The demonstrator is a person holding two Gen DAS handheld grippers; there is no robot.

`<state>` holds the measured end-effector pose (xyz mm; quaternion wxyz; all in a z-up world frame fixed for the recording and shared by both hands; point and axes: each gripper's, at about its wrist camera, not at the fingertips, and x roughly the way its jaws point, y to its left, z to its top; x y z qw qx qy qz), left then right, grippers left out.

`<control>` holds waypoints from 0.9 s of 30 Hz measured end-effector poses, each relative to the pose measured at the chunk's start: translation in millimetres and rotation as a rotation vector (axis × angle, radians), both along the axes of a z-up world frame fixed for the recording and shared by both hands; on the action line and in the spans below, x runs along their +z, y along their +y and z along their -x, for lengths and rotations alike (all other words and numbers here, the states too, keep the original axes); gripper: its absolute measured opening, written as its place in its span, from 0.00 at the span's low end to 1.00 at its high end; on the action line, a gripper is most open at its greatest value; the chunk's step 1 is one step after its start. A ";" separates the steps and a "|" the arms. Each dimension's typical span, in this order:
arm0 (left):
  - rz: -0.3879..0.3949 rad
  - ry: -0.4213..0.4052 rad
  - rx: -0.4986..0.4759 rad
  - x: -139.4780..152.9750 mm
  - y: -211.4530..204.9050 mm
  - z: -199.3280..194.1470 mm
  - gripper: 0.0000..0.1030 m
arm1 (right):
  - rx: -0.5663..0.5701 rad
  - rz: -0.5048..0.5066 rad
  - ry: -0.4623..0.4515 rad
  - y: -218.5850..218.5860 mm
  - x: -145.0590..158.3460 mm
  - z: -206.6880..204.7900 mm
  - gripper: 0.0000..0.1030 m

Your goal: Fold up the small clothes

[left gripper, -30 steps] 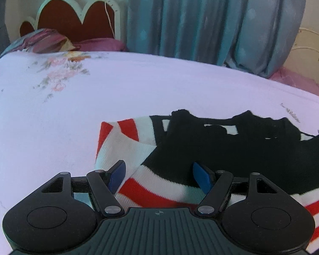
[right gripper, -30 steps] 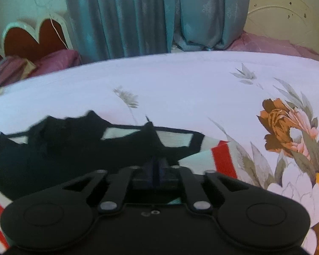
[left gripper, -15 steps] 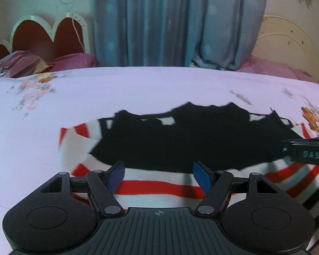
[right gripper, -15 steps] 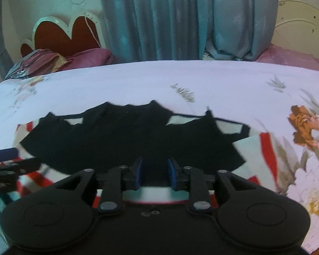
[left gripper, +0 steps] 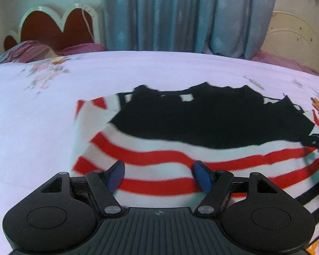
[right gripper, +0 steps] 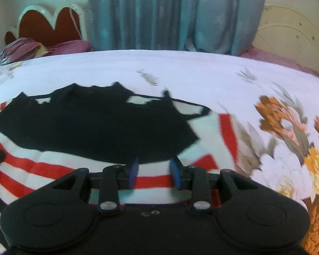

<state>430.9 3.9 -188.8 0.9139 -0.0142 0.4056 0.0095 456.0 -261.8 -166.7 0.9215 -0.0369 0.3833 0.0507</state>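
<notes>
Two grippers, left (left gripper: 159,175) spread wide, right (right gripper: 154,173) narrower and empty, hover over a striped sweater (left gripper: 163,155) on a floral bedsheet (right gripper: 202,72)

bare bedsheet (left gripper: 42,127) left of striped garment (left gripper: 159,155), pillows (right gripper: 42,47) and curtain (right gripper: 170,14) far behind

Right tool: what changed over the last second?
The right tool went from shut on the garment to open, letting it go, and pulled back. The left tool also backed off, open throughout. The garment stayed flat on the bed.
</notes>
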 end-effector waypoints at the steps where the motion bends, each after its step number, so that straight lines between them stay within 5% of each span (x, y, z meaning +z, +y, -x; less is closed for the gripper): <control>1: -0.001 -0.003 0.006 -0.8 5.4 6.0 0.69 | -0.006 0.003 -0.001 -2.9 -0.3 0.7 0.26; 12: 0.011 -0.060 -0.041 22.7 -2.2 46.6 0.69 | 0.069 -0.078 -0.023 24.6 17.8 42.4 0.31; 19: -0.026 -0.021 -0.064 4.6 -10.9 60.7 0.69 | 0.177 -0.092 -0.002 67.6 10.7 70.2 0.31; 27: -0.033 -0.006 -0.049 -6.2 8.6 85.0 0.69 | 0.125 -0.036 -0.006 40.1 -1.6 86.9 0.29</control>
